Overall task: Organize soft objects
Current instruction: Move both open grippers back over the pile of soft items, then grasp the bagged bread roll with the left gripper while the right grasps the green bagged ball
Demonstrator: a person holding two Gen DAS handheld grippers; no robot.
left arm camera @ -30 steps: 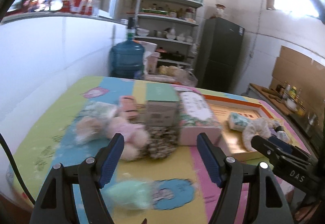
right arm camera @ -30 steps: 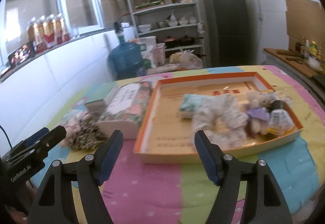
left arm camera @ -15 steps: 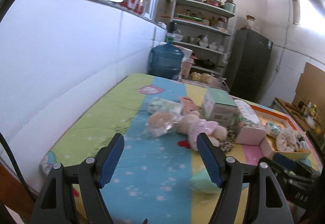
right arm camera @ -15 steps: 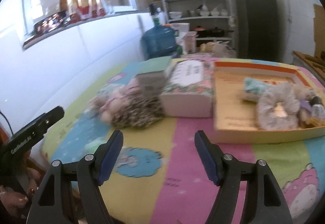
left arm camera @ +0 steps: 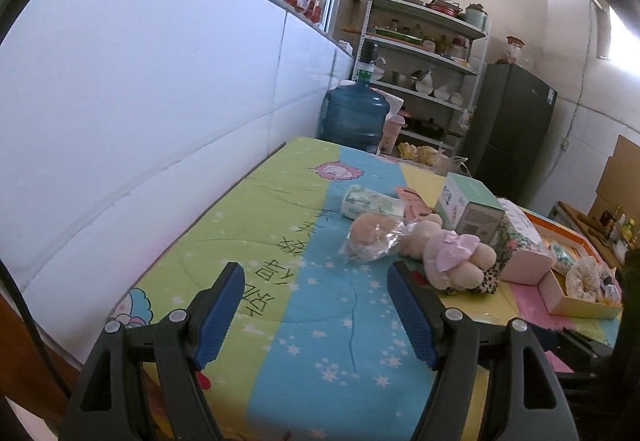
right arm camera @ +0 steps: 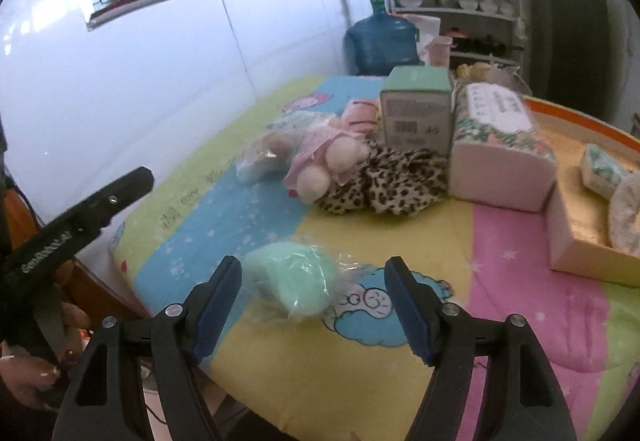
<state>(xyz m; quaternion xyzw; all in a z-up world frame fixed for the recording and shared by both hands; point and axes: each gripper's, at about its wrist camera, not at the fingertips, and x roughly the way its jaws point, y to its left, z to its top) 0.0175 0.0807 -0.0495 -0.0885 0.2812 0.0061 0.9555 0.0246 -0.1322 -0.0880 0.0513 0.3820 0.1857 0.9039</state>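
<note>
My right gripper (right arm camera: 314, 307) is open, its blue pads either side of a mint-green soft item in clear wrap (right arm camera: 294, 281) on the cloth, not gripping it. My left gripper (left arm camera: 318, 315) is open and empty above the blue stripe, short of the pile. The pile holds a bagged beige plush (left arm camera: 370, 235), a plush doll in a pink dress (left arm camera: 452, 255) (right arm camera: 324, 155) and a leopard-print scrunchie (right arm camera: 384, 181). The orange-rimmed tray (right arm camera: 576, 237) (left arm camera: 576, 299) at right holds a fluffy white scrunchie (left arm camera: 584, 277) and a wrapped teal item (right arm camera: 602, 169).
A green box (right arm camera: 416, 109) and a floral tissue pack (right arm camera: 500, 145) stand between pile and tray. A rolled floral pack (left arm camera: 372, 203) lies behind the plush. White wall on the left, water jug (left arm camera: 354, 117) and shelves behind. The table's near edge is just below both grippers.
Both grippers swung left. The right one left the tray and came down around the mint-green item. The left one turned from the pile toward the table's left side.
</note>
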